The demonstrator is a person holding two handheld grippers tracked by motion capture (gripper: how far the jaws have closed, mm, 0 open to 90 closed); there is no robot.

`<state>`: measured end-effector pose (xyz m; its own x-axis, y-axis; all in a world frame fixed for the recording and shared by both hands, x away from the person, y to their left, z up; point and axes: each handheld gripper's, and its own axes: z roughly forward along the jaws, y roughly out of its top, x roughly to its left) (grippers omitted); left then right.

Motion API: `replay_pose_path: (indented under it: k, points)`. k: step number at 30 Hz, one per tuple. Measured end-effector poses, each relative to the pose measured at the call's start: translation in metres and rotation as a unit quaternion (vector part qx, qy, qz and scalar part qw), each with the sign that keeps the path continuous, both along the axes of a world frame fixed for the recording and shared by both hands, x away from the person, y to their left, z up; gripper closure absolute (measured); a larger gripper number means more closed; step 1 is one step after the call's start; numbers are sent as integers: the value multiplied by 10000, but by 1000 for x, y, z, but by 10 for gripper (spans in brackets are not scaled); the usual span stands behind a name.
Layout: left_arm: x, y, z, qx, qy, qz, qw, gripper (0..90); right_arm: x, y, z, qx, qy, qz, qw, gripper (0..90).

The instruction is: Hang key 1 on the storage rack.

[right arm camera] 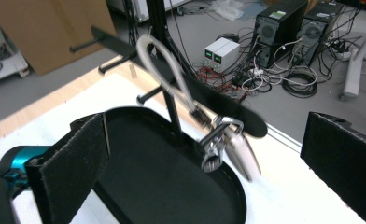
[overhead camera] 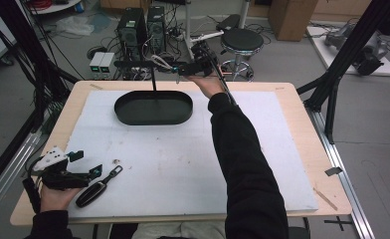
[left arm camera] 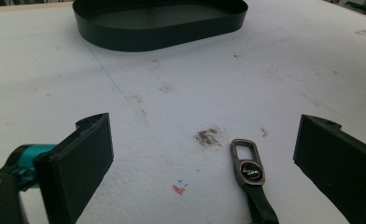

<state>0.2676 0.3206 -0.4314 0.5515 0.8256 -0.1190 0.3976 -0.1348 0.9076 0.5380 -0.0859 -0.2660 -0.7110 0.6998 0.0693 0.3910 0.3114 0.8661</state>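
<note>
Hanging from a peg of the black rack (right arm camera: 181, 88), the clear-looped silver key ring (right arm camera: 218, 140) sits free between the wide-open right tool (right arm camera: 209, 154); left tool (left arm camera: 204, 154), open and empty, straddles the black-strapped key fob (left arm camera: 250, 175) on the worktop (left arm camera: 172, 107), ready to grip.

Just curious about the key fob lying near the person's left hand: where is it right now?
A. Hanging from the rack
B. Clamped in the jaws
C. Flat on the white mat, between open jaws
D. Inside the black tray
C: the key fob lies on the white mat, with the left gripper open around it, not touching.
</note>
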Motion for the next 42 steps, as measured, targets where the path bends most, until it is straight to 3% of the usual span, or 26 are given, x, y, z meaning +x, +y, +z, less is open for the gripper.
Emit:
replay_pose_path:
  k: [14,19,22,23,32,42]
  points:
    - [0,0,0,13,2,5,10000,53,-22,-24,-16,-451,-25,50,9990,7]
    - [0,0,0,25,12,-1,10000,53,-31,-37,-22,-408,-65,45,9991,7]
    - [0,0,0,28,13,-2,10000,53,-34,-42,-23,-555,-6,28,9985,7]
    - [0,-1,0,25,3,-1,10000,53,-36,-44,-24,-543,-109,2,9985,7]
    - [0,-1,0,40,24,-2,10000,53,-52,-63,-30,-527,-226,-77,9983,8]
    - [0,-1,-1,56,52,-20,10000,53,-77,-87,-50,-516,-118,-124,9985,8]
